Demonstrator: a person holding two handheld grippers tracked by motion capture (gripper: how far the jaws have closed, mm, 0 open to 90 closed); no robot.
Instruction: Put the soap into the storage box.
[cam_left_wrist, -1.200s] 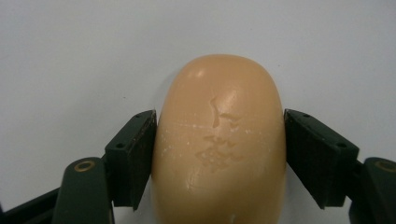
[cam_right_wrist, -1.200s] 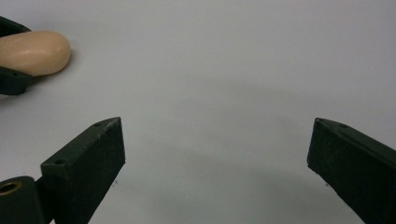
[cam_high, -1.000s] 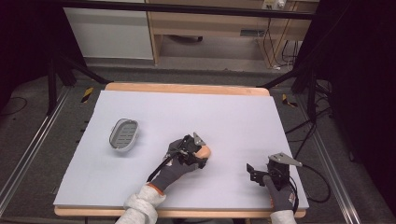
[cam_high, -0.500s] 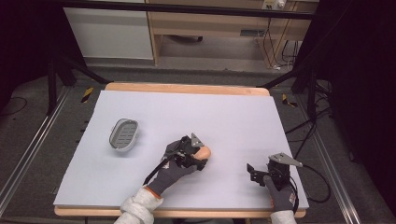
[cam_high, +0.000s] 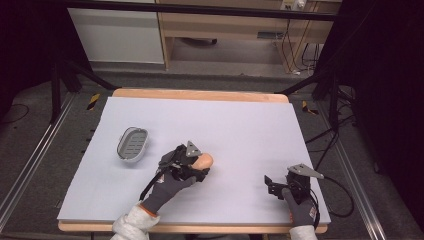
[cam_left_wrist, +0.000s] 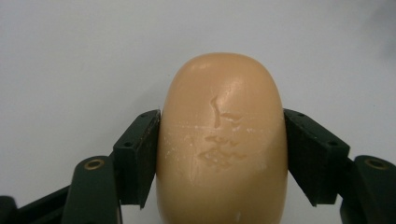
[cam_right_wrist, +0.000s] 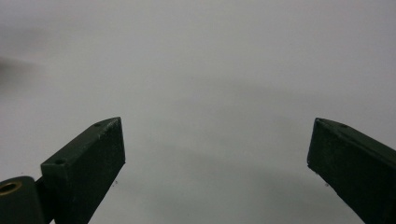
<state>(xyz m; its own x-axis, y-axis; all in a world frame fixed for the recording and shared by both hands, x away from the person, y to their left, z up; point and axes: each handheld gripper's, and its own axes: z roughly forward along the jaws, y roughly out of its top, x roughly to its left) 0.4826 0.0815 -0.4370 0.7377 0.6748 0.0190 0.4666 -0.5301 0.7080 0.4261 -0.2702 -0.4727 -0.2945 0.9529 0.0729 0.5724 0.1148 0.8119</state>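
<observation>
Left tool (cam_high: 192, 162) pinching a peach-coloured bar of soap (cam_left_wrist: 222, 140) across its sides, near the middle of the white bench (cam_high: 240, 125); right tool (cam_high: 280, 184) spread and idle near the front right edge. Probable step: grasp secured; next move likely a lift toward the grey soap dish (cam_high: 132, 145) to the left, keeping the slippery bar level

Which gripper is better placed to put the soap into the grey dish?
The left gripper: its jaws already clamp the soap bar, and the grey dish lies on its side. The right gripper sits open and empty, farther off.
</observation>
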